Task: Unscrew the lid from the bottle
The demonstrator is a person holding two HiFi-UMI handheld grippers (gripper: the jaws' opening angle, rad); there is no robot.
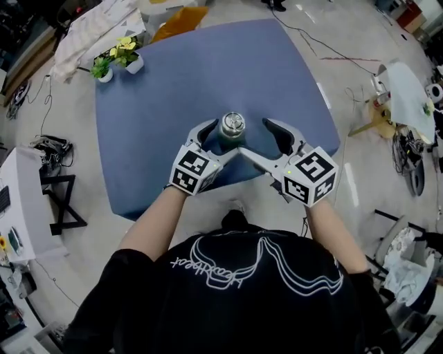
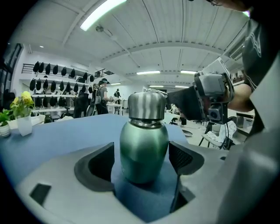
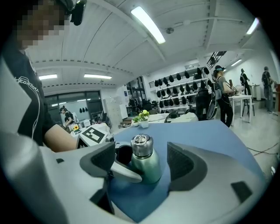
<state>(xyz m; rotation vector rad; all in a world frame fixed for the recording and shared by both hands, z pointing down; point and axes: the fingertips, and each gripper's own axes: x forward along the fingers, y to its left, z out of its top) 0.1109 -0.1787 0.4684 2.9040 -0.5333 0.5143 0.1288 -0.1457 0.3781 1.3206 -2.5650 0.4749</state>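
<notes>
A green bottle [image 1: 228, 140] with a steel lid [image 1: 232, 124] stands upright near the front edge of the blue table [image 1: 180, 97]. My left gripper [image 1: 221, 137] is open with its jaws on either side of the bottle's body [image 2: 144, 148]; the pads sit close to it without pressing. The lid [image 2: 146, 105] rises above the jaws. My right gripper [image 1: 254, 136] is open just right of the bottle. In the right gripper view the bottle [image 3: 147, 165] stands ahead between its jaws [image 3: 142, 164], with one left gripper finger [image 3: 124, 171] in front of it.
Two small flower pots [image 1: 128, 55] [image 1: 102, 69] stand at the table's far left corner. A white cloth [image 1: 90, 31] and an orange item [image 1: 180, 21] lie beyond the far edge. Stands, cables and chairs surround the table; people stand in the background [image 3: 223, 96].
</notes>
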